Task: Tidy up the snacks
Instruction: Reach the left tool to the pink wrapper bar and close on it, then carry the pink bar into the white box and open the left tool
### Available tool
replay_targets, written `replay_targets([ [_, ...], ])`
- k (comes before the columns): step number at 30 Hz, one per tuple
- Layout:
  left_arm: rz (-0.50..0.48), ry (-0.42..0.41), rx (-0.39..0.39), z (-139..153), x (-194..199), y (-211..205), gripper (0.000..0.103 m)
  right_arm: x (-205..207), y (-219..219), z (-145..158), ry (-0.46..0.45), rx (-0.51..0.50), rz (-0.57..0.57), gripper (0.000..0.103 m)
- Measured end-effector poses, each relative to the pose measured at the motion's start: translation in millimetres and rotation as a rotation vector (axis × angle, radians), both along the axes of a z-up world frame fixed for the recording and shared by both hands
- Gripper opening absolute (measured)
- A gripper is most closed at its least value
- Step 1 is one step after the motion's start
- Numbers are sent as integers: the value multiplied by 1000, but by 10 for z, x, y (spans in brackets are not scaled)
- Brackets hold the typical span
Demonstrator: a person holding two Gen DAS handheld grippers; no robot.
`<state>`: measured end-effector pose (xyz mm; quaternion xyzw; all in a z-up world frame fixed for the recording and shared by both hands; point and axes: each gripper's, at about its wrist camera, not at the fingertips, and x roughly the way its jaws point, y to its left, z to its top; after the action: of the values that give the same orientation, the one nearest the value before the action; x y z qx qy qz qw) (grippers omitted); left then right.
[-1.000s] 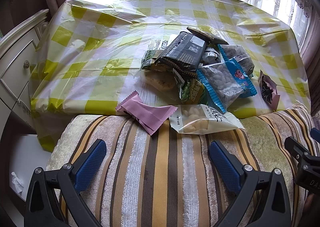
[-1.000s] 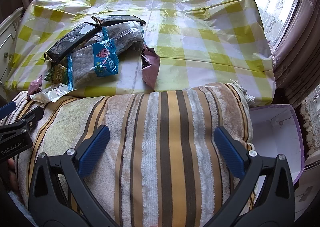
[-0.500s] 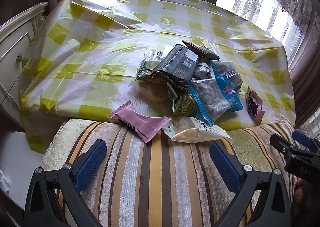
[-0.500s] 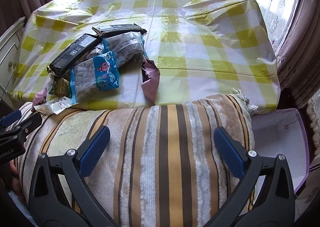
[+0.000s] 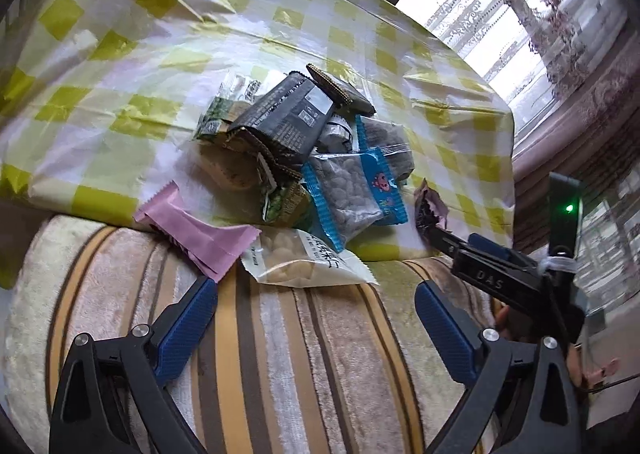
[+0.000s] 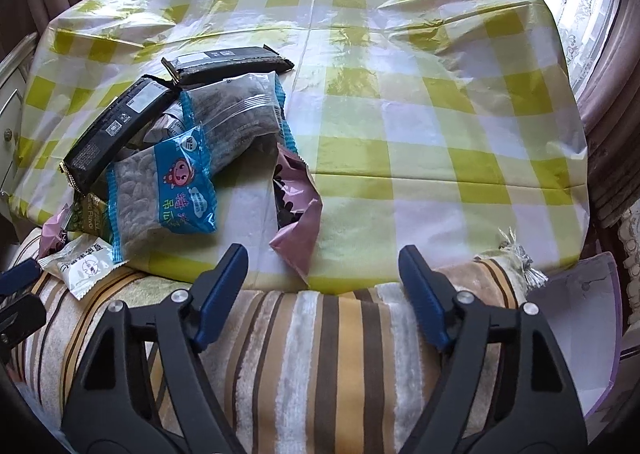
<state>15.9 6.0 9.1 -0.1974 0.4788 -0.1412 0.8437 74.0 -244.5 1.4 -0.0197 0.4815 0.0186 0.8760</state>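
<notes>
A pile of snack packets lies on the yellow-checked table (image 6: pixel 420 101): black bars (image 6: pixel 116 129), a blue-edged nut bag (image 6: pixel 168 189), a pink wrapper (image 5: pixel 192 230) and a white packet of pale nuts (image 5: pixel 304 262). An opened pink pouch (image 6: pixel 298 213) with dark pieces lies apart, to the right of the pile. My right gripper (image 6: pixel 322 252) hovers at the table's near edge. Its jaws are closing with the pouch's lower corner between them, pads clear of it. My left gripper (image 5: pixel 316 286) stands open over the striped cushion, just short of the white packet, holding nothing.
A striped plush cushion (image 6: pixel 320 354) covers the near side below both grippers. A pale purple box (image 6: pixel 580 318) sits at the right beside it. A white dresser (image 6: pixel 8 113) stands left of the table. Curtains (image 5: pixel 560 13) hang behind the table.
My right gripper moved forward to the table edge by the pink pouch and its jaws narrowed. The left view swung and rolled, and the right gripper now reaches further into it.
</notes>
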Motion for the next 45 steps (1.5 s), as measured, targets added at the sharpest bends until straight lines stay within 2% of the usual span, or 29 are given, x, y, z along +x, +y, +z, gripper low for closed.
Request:
replay_targets([
  [3, 10, 20, 5, 18, -7, -22, 92, 51, 18, -26, 9, 5, 14, 74],
  [6, 47, 34, -46, 12, -19, 59, 85, 103, 29, -74, 26, 16, 26, 67],
  [7, 72, 34, -48, 13, -22, 98, 75, 122, 26, -93, 34, 21, 28, 64],
  [8, 97, 38, -66, 19, -31, 155, 70, 137, 25, -110, 42, 26, 29, 60],
  [10, 117, 49, -107, 34, -30, 256, 69, 156, 16, -140, 53, 40, 35, 55],
  [14, 240, 53, -21, 50, 23, 414, 69, 191, 8, -167, 58, 60, 40, 52],
  [18, 289, 97, -21, -80, 245, 464, 67, 224, 37, -168, 53, 56, 50, 51],
  [23, 329, 164, 65, -234, 476, 399, 52, 254, -13, -164, 44, 91, 39, 41],
  [25, 341, 174, 109, -258, 500, 401, 37, 264, -22, -164, 40, 101, 37, 35],
  [27, 347, 173, 134, -273, 514, 389, 33, 252, -41, -164, 38, 122, 39, 28],
  [30, 345, 159, 152, -266, 487, 364, 22, 228, -56, -162, 35, 154, 45, 28],
  [37, 360, 126, 171, -203, 384, 338, 21, 137, -83, -71, -7, 184, 46, 27],
  [45, 364, 55, 173, -5, 113, 265, 20, -47, -173, 82, -61, 203, 38, 27],
])
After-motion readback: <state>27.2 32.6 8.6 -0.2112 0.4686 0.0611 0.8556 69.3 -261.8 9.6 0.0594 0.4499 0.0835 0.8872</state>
